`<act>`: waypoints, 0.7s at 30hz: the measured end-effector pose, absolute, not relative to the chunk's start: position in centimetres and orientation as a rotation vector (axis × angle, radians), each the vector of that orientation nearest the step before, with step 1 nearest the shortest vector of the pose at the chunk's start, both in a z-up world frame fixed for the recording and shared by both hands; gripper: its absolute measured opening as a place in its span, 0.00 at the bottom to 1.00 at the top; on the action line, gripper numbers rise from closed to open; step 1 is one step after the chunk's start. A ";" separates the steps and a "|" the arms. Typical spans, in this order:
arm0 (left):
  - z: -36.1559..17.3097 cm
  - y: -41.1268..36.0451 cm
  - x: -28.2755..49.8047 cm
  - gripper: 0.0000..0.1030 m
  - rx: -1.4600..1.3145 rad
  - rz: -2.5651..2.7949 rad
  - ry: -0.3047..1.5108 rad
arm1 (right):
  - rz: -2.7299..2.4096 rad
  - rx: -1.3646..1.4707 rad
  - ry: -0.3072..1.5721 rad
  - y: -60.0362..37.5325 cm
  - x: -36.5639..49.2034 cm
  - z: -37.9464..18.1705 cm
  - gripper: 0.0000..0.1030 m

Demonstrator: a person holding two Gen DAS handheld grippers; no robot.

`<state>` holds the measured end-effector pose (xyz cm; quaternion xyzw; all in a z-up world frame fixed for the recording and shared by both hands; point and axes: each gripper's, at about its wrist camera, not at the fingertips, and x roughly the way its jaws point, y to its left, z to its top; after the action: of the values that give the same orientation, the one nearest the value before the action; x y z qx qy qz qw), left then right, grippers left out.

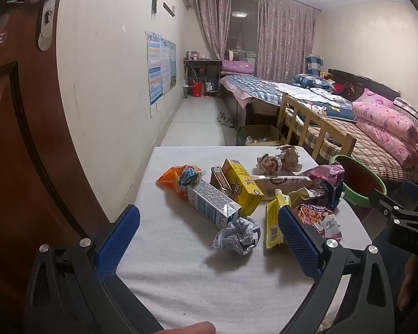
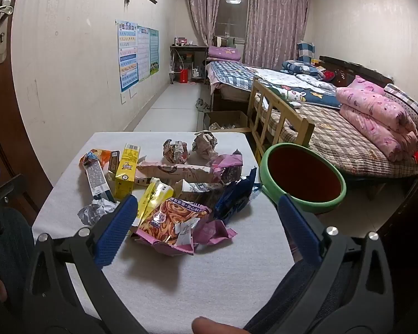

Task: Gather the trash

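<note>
both claws gape empty; milk carton [image 1: 213,206] lies flat, long axis toward the far-left corner.

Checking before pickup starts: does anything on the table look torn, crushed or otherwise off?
Yes. The pink snack bag nearest the right gripper lies ripped open. The long cardboard box mid-pile is torn along its top edge. The blue-white milk carton lies on its side.

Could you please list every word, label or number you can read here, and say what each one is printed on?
None can be quoted with confidence.
Pink snack bag: characters, blurred.
Yellow carton: star logo, text too small.
Grey milk carton: fine print, unreadable.
Wall posters: headings and rows, too small.
</note>
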<state>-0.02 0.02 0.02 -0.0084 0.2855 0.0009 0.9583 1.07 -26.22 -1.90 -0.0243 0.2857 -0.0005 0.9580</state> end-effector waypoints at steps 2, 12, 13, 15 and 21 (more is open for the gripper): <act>0.0 0.0 0.0 0.92 -0.019 0.000 0.584 | -0.007 -0.066 0.573 -26.1 1.0 -1.9 0.97; 0.0 0.0 0.0 0.92 -0.017 0.002 0.586 | -0.003 -0.056 0.577 -26.2 1.0 -1.9 0.97; -0.1 0.0 0.1 0.92 -0.016 0.002 0.586 | -0.003 -0.056 0.577 -26.3 1.0 -1.9 0.97; -0.1 0.0 0.1 0.92 -0.015 0.002 0.585 | -0.003 -0.056 0.577 -26.3 1.0 -1.9 0.97; 0.0 0.0 0.0 0.92 -0.017 0.002 0.585 | -0.003 -0.056 0.577 -26.3 1.0 -1.9 0.97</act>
<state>0.00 0.02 0.00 -0.0084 0.2884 0.0009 0.9575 1.04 -26.27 -1.88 -0.0274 0.2844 -0.0015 0.9583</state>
